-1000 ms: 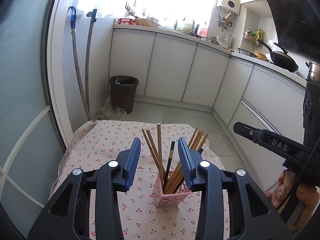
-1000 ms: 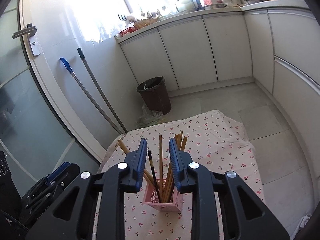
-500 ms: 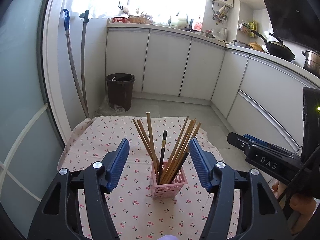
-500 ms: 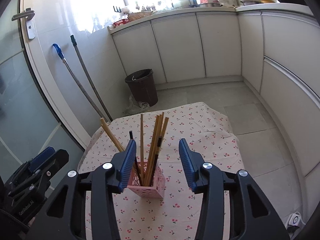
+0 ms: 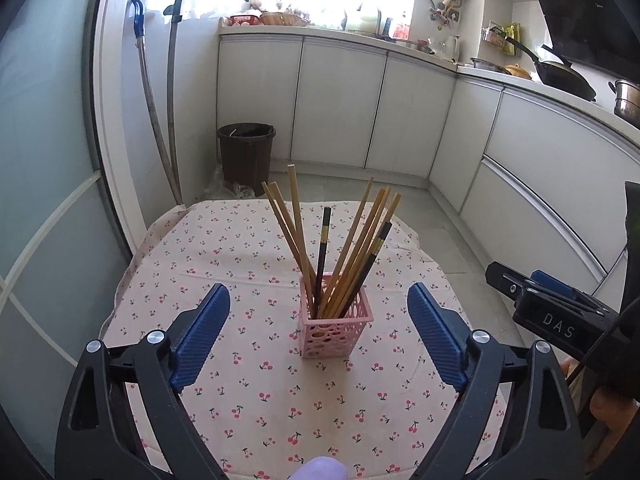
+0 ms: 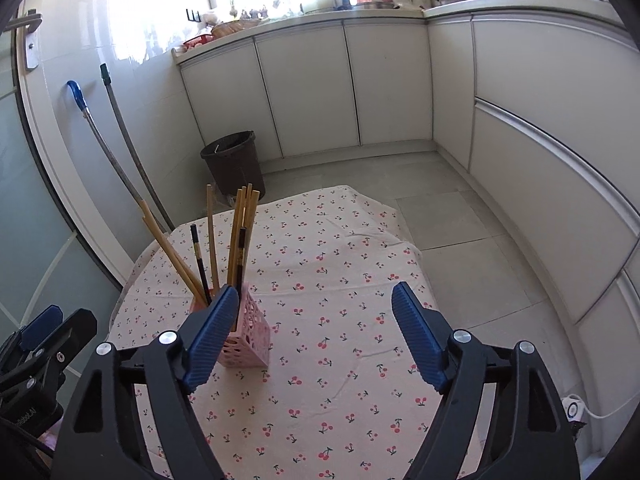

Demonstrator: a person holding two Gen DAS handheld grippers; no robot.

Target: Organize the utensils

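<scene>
From my feed both grippers are empty, hanging over the table. The left gripper (image 5: 319, 322) has its fingers spread wide, and the pink basket (image 5: 335, 330) sits on the cherry-print tablecloth (image 5: 248, 264) just beyond them, roughly centred. The chopsticks (image 5: 352, 248) stand in it, fanned out, mostly wooden plus a couple of black ones. The right gripper (image 6: 314, 330) is spread wide too, with the basket off to its left, partly behind the left finger.
</scene>
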